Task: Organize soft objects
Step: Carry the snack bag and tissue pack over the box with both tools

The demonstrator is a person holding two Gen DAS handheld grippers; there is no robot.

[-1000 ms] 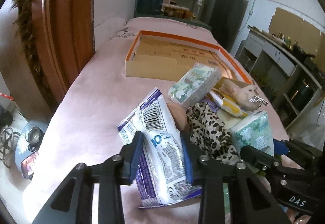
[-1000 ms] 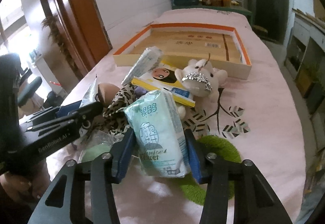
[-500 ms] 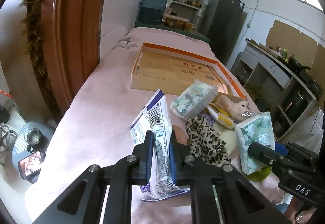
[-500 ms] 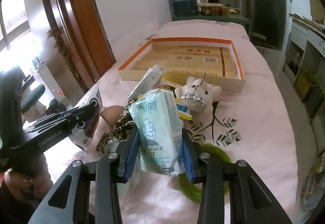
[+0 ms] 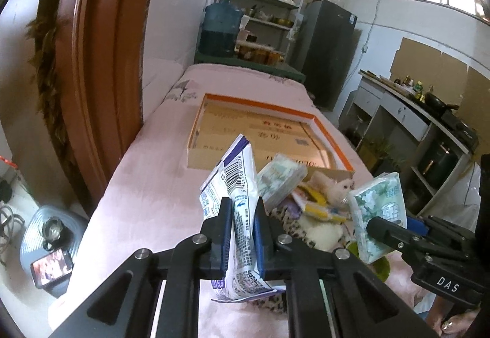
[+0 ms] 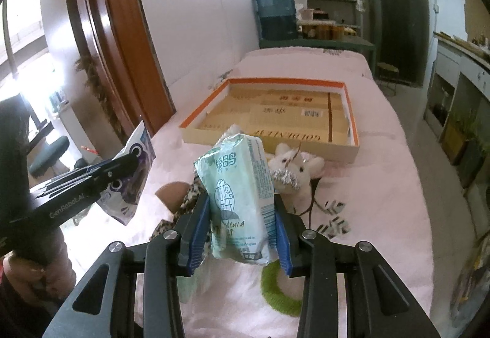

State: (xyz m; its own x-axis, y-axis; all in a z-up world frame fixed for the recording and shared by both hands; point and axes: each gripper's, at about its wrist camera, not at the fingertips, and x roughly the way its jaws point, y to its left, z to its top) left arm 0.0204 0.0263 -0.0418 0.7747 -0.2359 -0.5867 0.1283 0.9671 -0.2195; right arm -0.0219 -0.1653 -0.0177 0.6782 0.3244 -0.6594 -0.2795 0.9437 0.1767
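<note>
My left gripper (image 5: pixel 242 210) is shut on a white and purple plastic packet (image 5: pixel 240 172) with a barcode, held upright above the pink bedcover (image 5: pixel 147 200). My right gripper (image 6: pixel 242 203) is shut on a pale green tissue pack (image 6: pixel 239 175), also lifted off the cover. Below them lies a pile: a white plush toy (image 6: pixel 295 168), a leopard-print cloth (image 5: pixel 289 220), a second patterned tissue pack (image 5: pixel 280 181), a yellow booklet (image 5: pixel 318 210) and a green ring (image 6: pixel 275 298). Behind the pile an open, orange-rimmed cardboard box (image 6: pixel 275 137) lies flat.
A brown wooden door frame (image 5: pixel 92 62) stands left of the bed. On the floor at the left are a fan (image 5: pixel 49 233) and a phone (image 5: pixel 50 266). A water jug (image 6: pixel 275 13), shelves and a dark fridge (image 6: pixel 392 19) are at the far end. A counter (image 5: pixel 407 111) runs along the right.
Both grippers closed on their packs and lifted them off the pile. The white and purple packet now stands squeezed upright, and the green tissue pack hangs higher above the cover.
</note>
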